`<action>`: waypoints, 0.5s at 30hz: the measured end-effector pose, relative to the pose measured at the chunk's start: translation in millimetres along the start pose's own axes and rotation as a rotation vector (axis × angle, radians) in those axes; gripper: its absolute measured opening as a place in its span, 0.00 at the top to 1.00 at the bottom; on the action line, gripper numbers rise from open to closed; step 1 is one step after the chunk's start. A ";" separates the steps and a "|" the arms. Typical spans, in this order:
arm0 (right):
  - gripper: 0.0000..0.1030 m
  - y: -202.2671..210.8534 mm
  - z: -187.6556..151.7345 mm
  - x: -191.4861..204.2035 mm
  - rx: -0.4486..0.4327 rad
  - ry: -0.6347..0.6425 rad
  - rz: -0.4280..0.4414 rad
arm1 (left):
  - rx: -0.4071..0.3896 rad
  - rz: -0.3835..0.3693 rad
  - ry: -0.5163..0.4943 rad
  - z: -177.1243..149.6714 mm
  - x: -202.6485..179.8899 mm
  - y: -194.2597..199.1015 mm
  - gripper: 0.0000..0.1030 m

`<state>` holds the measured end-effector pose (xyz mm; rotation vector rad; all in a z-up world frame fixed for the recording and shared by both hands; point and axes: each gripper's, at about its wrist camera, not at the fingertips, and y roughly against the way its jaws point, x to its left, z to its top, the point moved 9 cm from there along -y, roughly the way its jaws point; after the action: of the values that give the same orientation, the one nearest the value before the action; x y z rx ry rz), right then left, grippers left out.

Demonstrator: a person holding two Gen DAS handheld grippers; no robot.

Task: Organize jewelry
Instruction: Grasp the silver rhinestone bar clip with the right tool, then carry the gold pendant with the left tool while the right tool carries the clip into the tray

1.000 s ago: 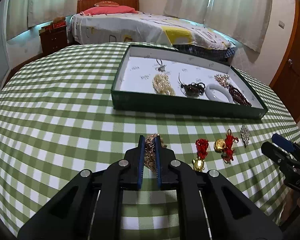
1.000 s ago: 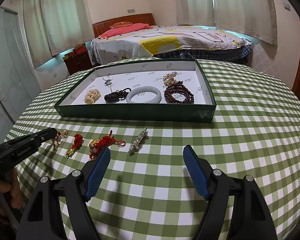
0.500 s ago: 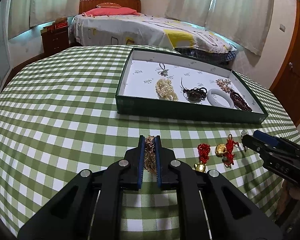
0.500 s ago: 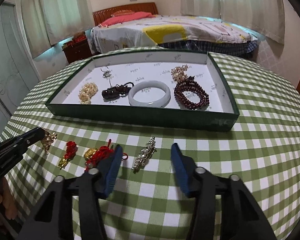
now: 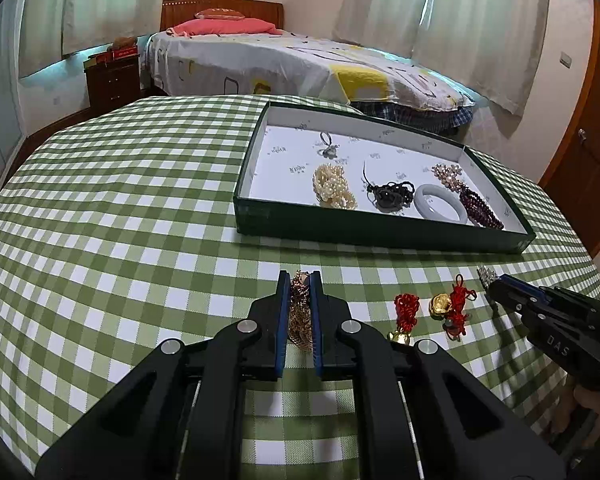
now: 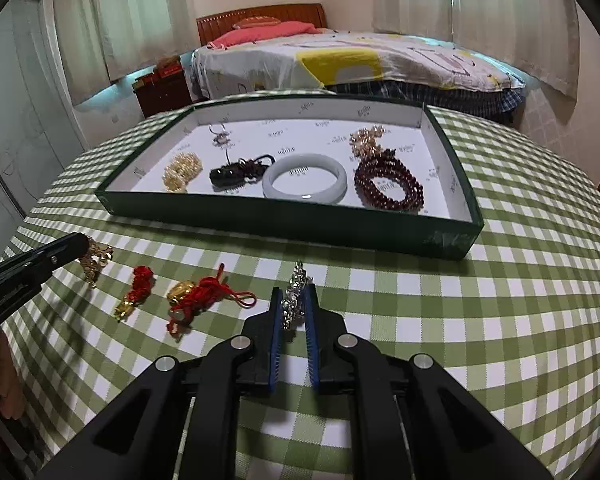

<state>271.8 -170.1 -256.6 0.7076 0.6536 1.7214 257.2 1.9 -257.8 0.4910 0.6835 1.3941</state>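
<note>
My left gripper (image 5: 299, 280) is shut on a gold chain piece (image 5: 300, 312), seen also in the right wrist view (image 6: 94, 260). My right gripper (image 6: 294, 294) is closed around a silver rhinestone brooch (image 6: 294, 300) on the green checked tablecloth. Two red-knot charms with gold beads (image 6: 138, 290) (image 6: 204, 296) lie between the grippers. The green tray (image 6: 292, 224) with a white floor holds a pearl cluster (image 6: 182, 170), a dark cord pendant (image 6: 236, 170), a jade bangle (image 6: 304, 178), a garnet bead bracelet (image 6: 388, 186), a gold brooch (image 6: 366, 140) and a silver ring (image 6: 220, 136).
The round table's edge curves close behind the grippers on both sides. A bed (image 6: 340, 56) and a wooden nightstand (image 5: 114, 80) stand beyond the table. A wooden door (image 5: 592, 140) is at the right.
My right gripper has moved forward and left and closed from wide open onto the silver brooch. My left gripper stays shut on the gold chain and has lifted slightly.
</note>
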 end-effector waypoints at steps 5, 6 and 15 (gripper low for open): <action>0.89 13.8 5.3 1.2 -0.038 -0.004 0.009 | -0.023 -0.003 -0.002 6.1 -1.0 8.9 0.90; 0.89 16.5 7.1 1.3 -0.046 -0.005 0.010 | -0.029 -0.004 -0.004 7.9 -1.7 11.1 0.90; 0.90 20.0 6.7 3.2 -0.049 0.007 0.005 | -0.043 -0.008 -0.012 12.4 -6.2 17.5 0.90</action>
<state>263.3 -171.2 -237.0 0.6697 0.6128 1.7399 252.9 -1.0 -236.1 0.4620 0.6445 1.3947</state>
